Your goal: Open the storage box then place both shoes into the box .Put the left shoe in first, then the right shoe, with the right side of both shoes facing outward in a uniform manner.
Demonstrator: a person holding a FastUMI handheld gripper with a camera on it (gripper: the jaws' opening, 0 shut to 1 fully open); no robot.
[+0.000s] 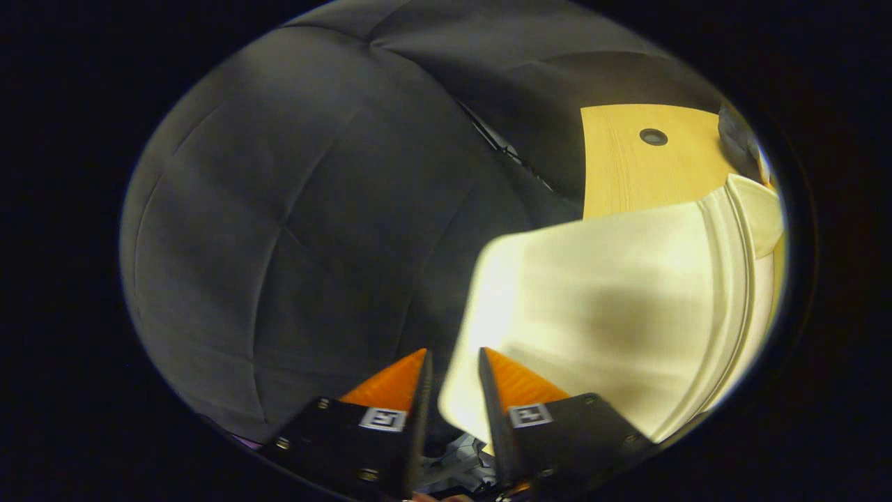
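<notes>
A cream-white flat panel, the storage box's lid (613,307), stretches from my fingers away to the right, with ribbed edges (732,279) along its far side. My gripper (453,357) is nearly closed, and the lid's near edge runs into the narrow gap between the two fingers, so it looks shut on that edge. The lid is lifted and tilted above the tabletop. A rounded cream part of the box (759,209) sits at the lid's far end.
A light wooden tabletop (627,174) with a small round dark hole (653,137) lies beyond the lid. A grey object (735,132) stands at the table's far end. Black padded cloth (300,209) hangs ahead of the left finger.
</notes>
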